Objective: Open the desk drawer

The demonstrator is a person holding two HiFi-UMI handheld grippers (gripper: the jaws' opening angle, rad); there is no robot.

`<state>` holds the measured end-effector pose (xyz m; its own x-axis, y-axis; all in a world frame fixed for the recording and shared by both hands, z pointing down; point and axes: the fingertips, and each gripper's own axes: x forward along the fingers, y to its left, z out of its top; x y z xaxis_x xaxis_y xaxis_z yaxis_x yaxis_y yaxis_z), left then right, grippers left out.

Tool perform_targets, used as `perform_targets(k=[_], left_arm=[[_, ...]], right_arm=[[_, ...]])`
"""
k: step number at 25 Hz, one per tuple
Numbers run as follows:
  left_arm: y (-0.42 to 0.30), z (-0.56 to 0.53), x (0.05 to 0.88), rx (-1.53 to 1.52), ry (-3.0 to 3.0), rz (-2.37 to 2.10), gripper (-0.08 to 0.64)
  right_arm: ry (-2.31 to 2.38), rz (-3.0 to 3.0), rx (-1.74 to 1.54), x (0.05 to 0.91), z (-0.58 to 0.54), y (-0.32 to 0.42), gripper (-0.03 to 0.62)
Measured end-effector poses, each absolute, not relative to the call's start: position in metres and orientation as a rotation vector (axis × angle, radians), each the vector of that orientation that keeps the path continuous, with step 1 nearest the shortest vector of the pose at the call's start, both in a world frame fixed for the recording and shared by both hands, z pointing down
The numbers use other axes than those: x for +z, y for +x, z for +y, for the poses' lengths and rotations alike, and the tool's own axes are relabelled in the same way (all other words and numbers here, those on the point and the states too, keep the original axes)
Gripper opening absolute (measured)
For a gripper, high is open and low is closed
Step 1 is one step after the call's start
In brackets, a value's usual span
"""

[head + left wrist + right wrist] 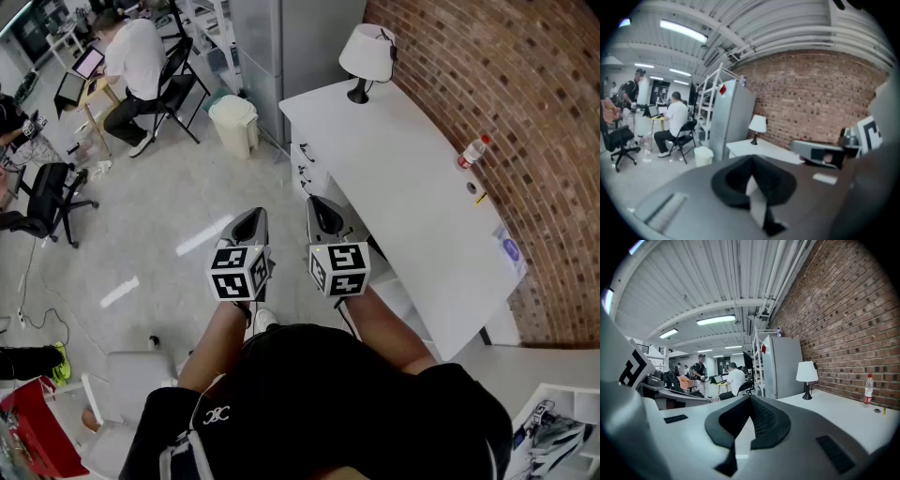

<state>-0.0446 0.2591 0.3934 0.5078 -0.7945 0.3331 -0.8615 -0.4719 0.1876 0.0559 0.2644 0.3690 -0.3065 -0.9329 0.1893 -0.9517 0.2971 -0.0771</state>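
Note:
A white desk [412, 197] runs along the brick wall. Its drawer fronts [302, 161], with dark handles, face the floor side near the far end. My left gripper [255, 217] hangs over the grey floor, left of the desk, jaws shut and empty. My right gripper [322, 208] is beside it at the desk's near-left edge, a short way before the drawers, also shut on nothing. In the left gripper view the closed jaws [752, 161] point toward the desk [754, 147]. The right gripper view shows closed jaws [750, 397] and the desk top [843, 413] at right.
A white lamp [367, 56] stands at the desk's far end and a bottle [472, 152] by the brick wall [525, 112]. A bin [233, 122] and grey fridge [281, 37] lie beyond the drawers. A person sits on a chair [136, 61] at far left.

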Motion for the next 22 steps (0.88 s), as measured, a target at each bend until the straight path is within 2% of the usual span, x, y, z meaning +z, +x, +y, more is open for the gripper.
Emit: perform_targets(k=[22], left_arm=[[-0.087, 0.224, 0.404, 0.284, 2.451, -1.261, -0.002]], right_arm=[[1.865, -2.395, 0.243, 0.372, 0.243, 0.017, -0.002]])
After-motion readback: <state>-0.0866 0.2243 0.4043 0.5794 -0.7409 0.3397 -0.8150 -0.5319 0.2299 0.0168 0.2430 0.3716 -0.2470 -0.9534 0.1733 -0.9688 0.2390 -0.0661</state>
